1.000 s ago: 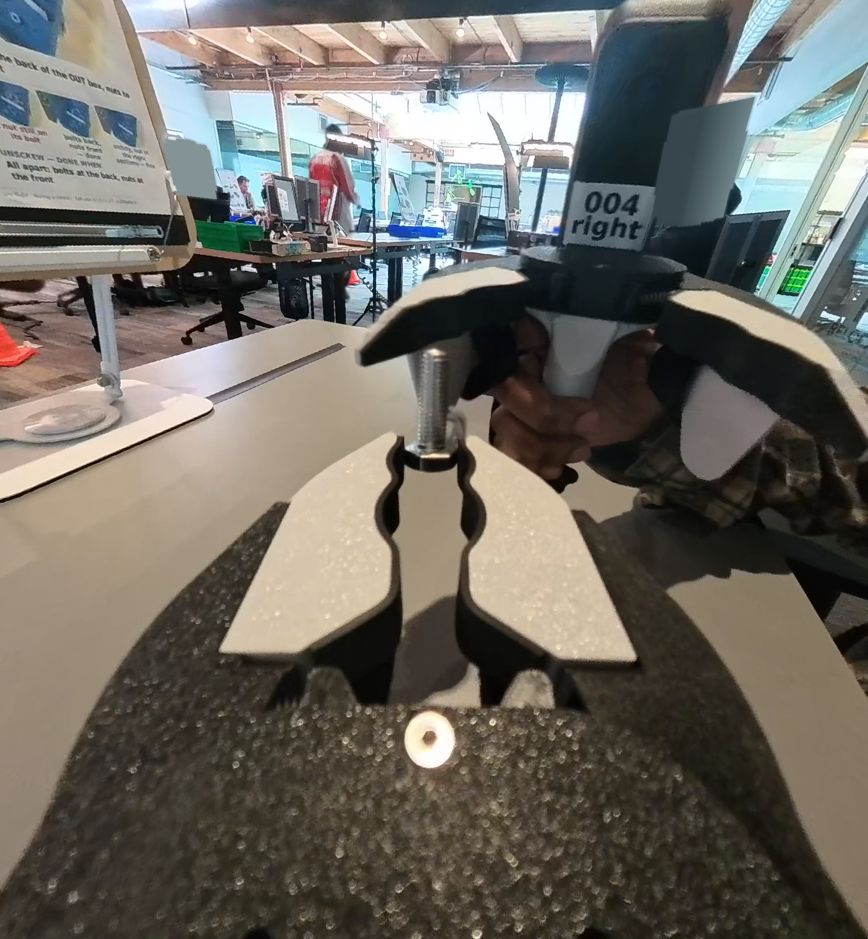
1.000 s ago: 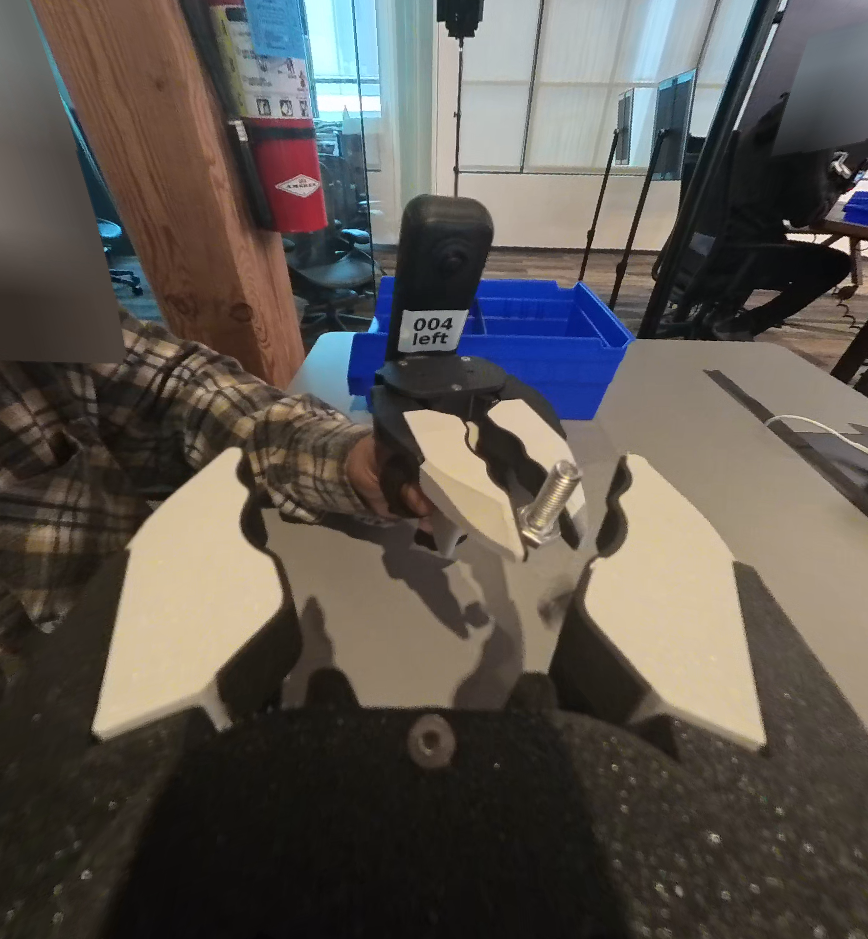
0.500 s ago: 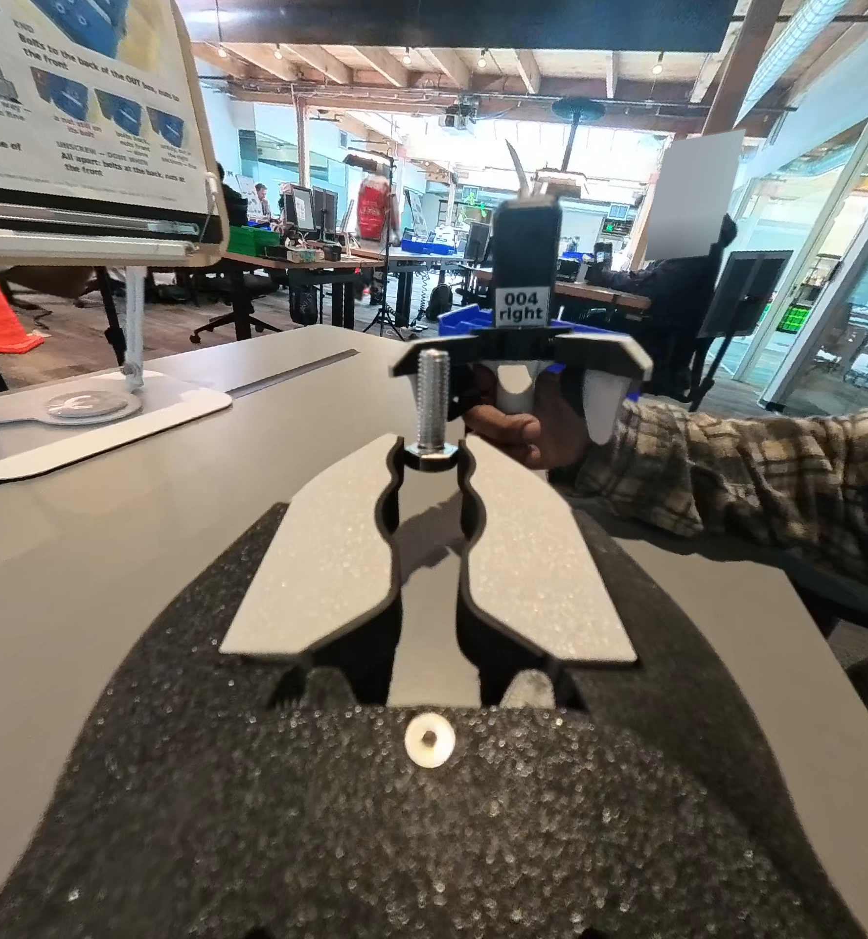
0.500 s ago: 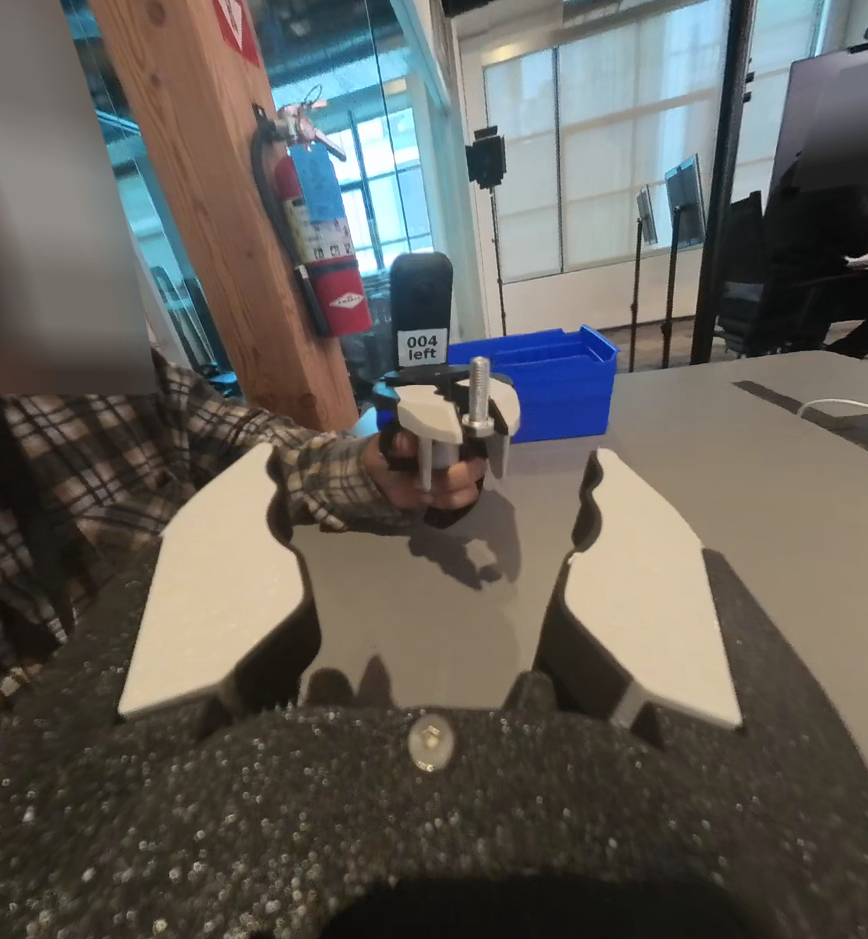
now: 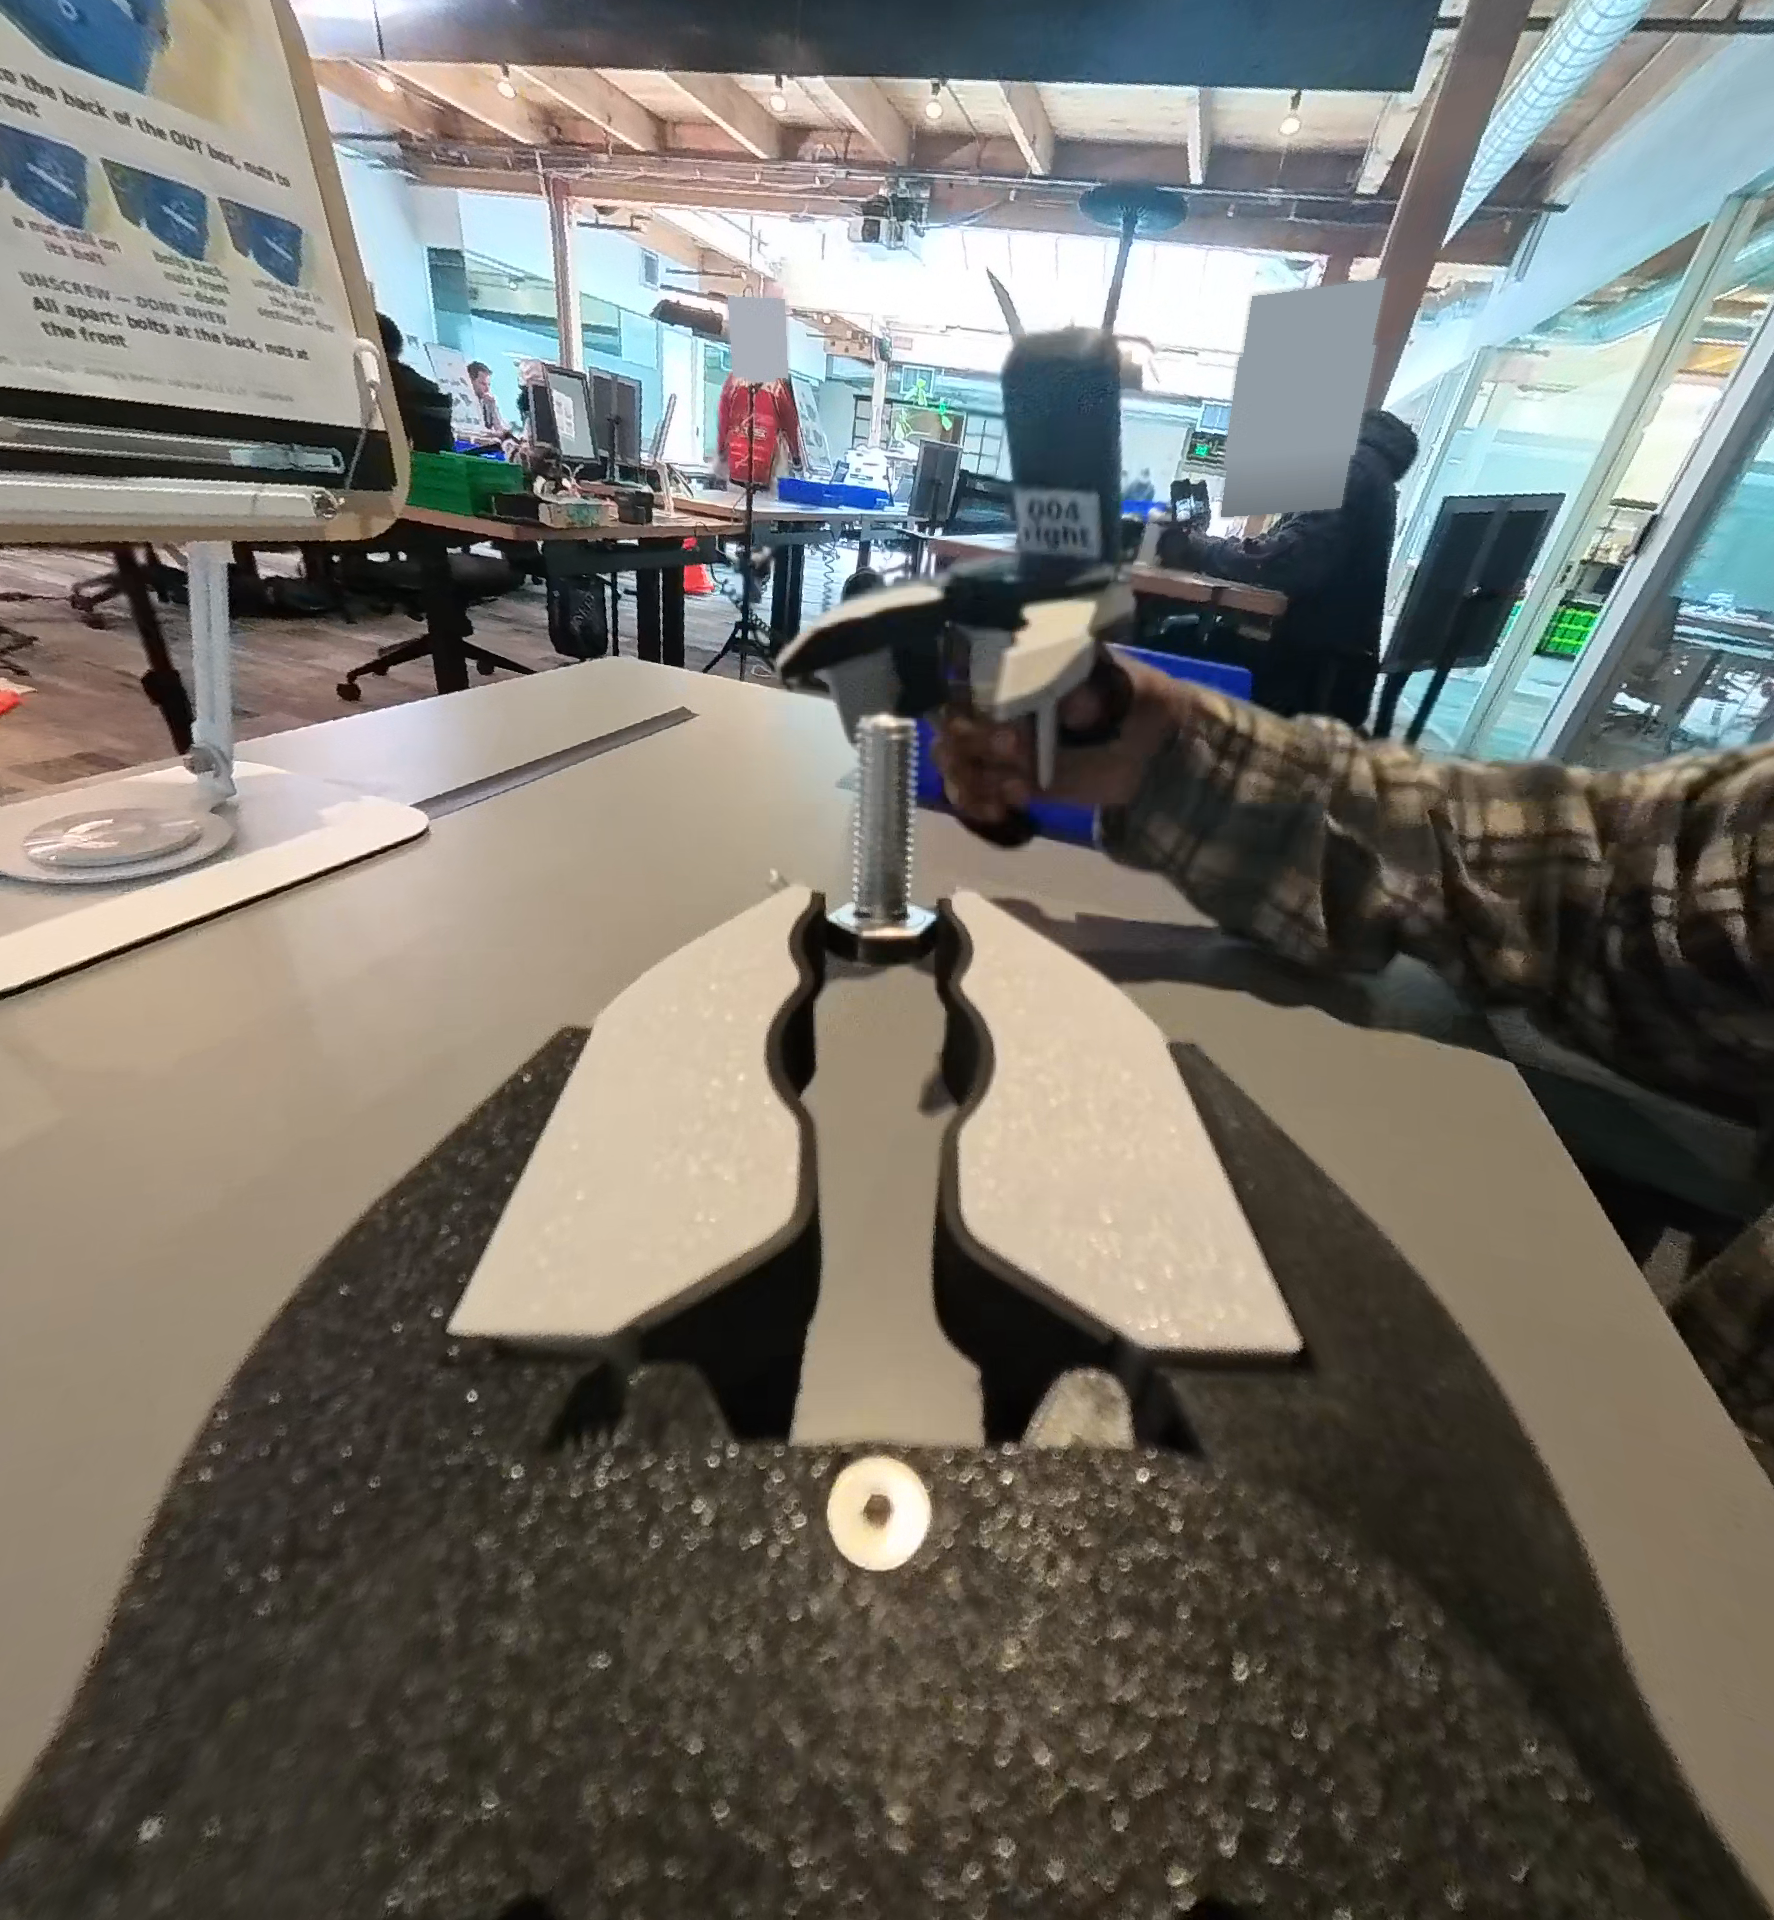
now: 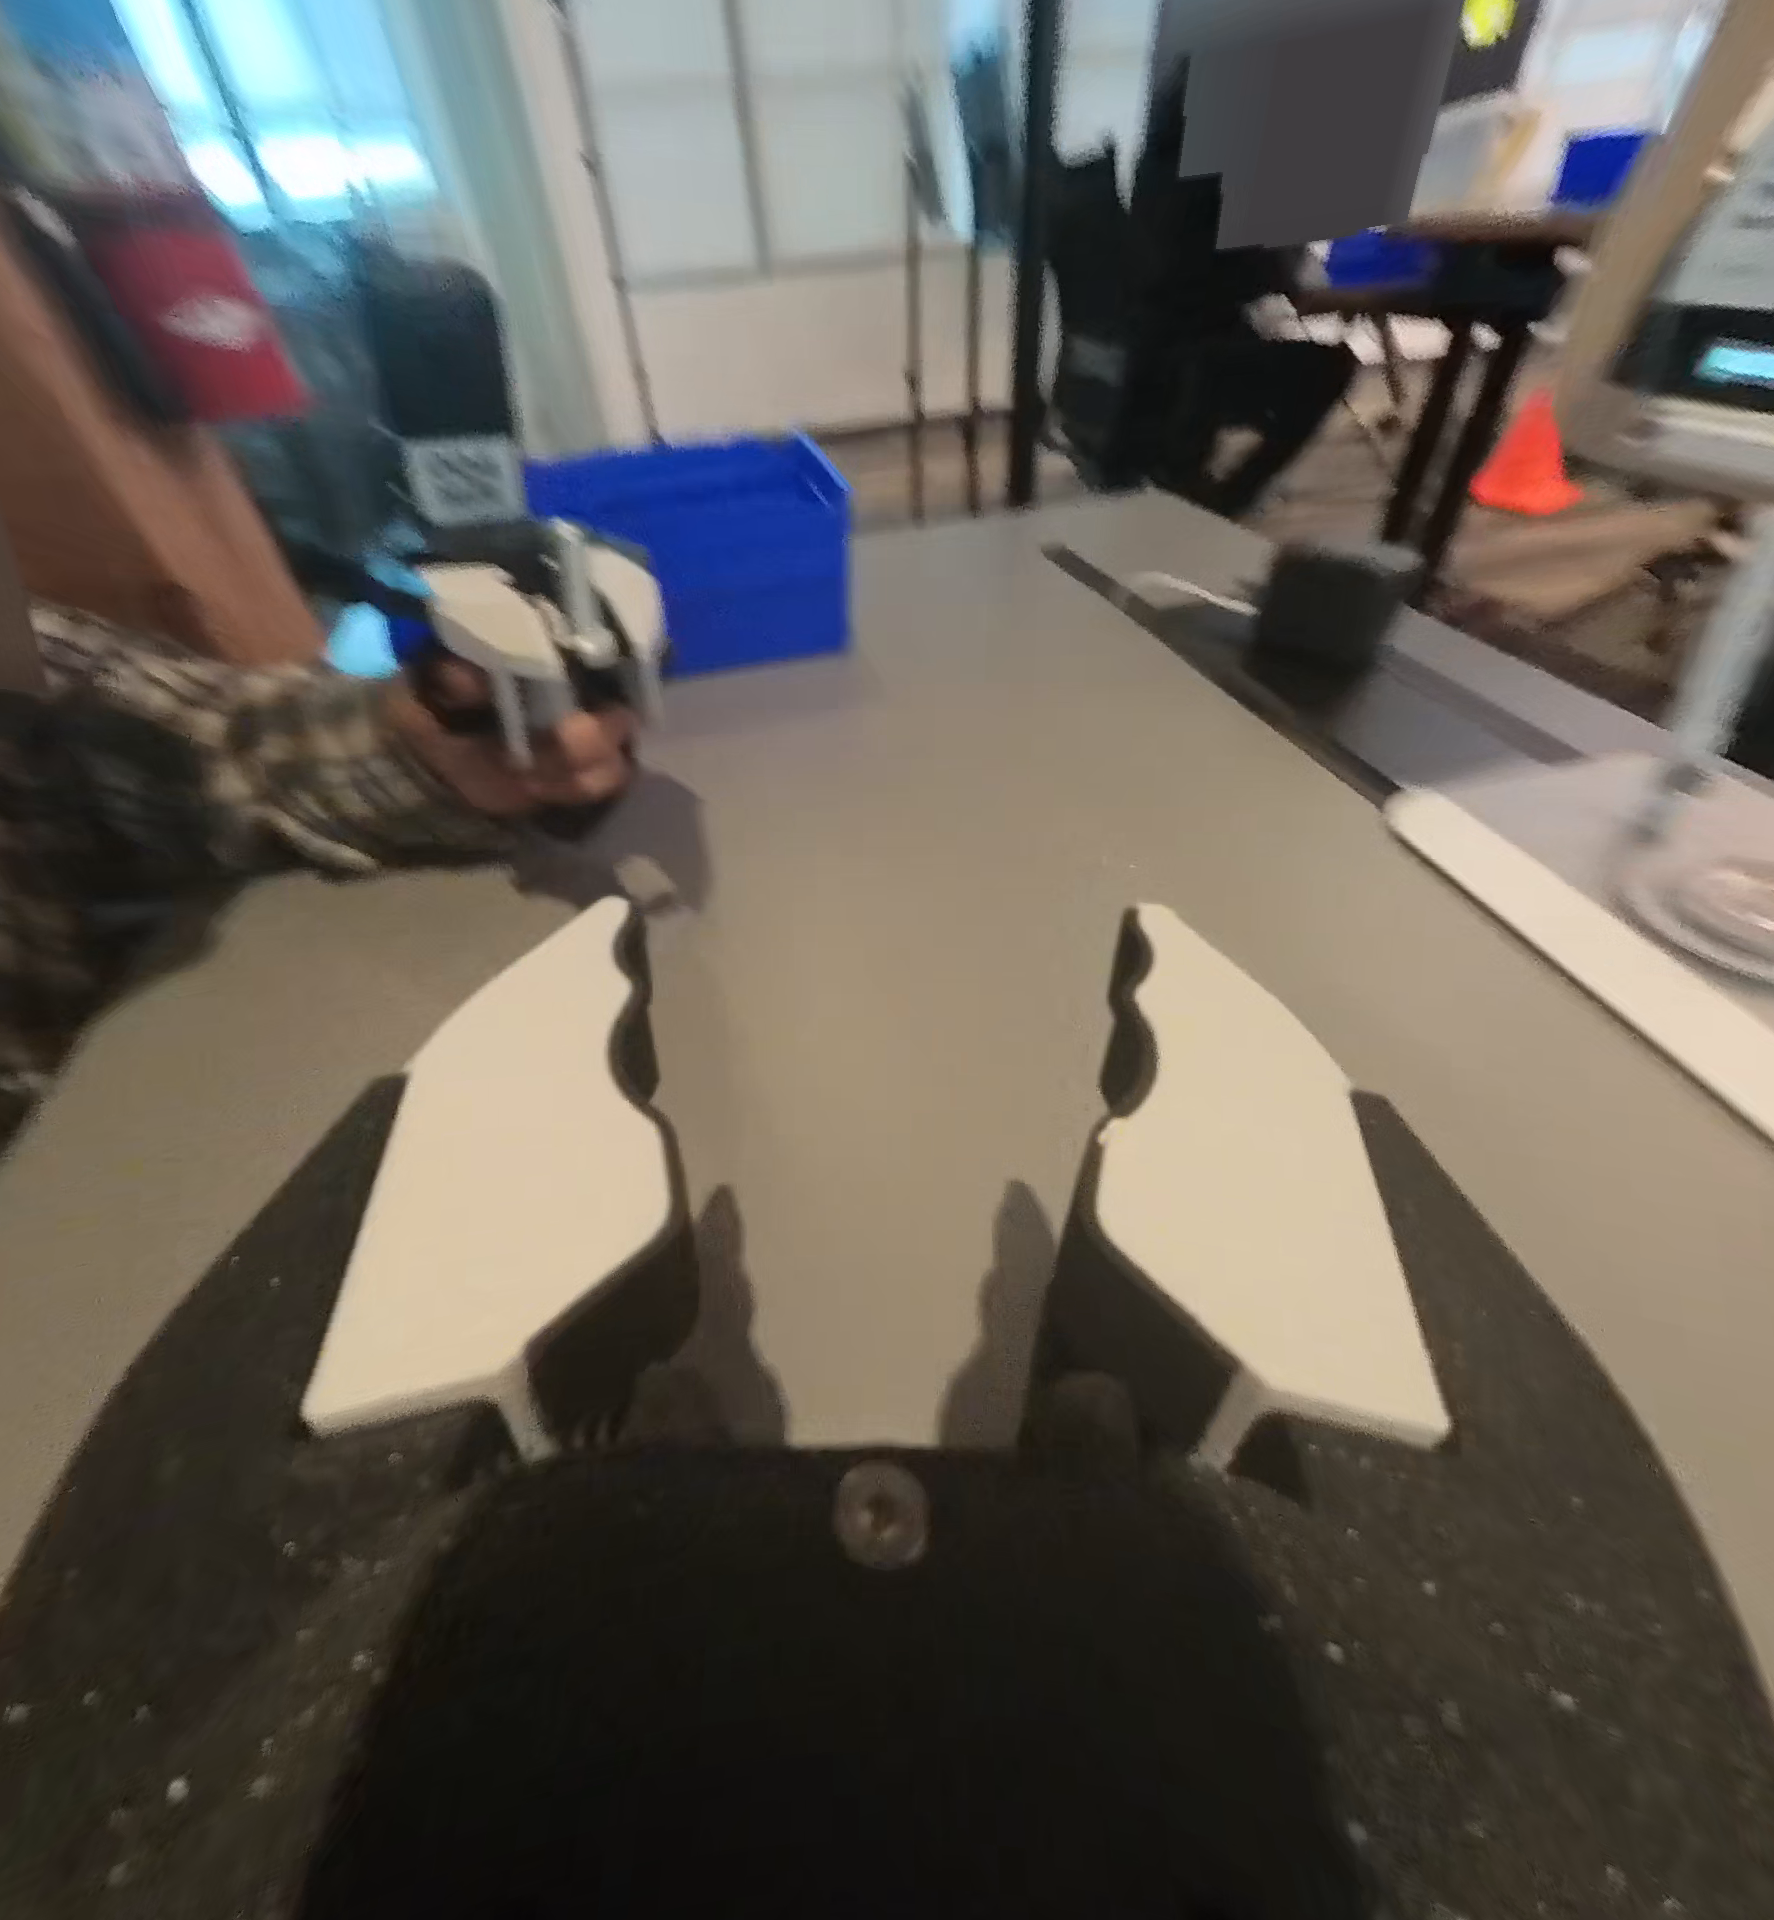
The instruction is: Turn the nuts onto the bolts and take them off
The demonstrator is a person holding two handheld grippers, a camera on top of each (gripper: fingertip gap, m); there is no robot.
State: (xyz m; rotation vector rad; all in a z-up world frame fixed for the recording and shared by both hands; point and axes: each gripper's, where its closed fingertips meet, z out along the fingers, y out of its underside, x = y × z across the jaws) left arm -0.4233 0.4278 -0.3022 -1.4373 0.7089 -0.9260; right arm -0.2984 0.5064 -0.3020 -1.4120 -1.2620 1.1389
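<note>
Your left gripper [image 5: 878, 920] is clamped on the bolt [image 5: 885, 821] by its hex head, threaded shank standing upright above the grey table [image 5: 239, 1091]. Your right gripper [image 6: 883, 925] has its fingers spread wide with nothing between them, well apart from the bolt. A blue bin [image 6: 727, 561] sits at the table's far edge, a white stand base [image 5: 135, 842] at another edge.

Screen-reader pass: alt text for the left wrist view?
Left gripper fingers clamp the hex head of an upright bolt above a grey table. Beyond it, a hand holds the right gripper, empty, near a blue bin.
</note>
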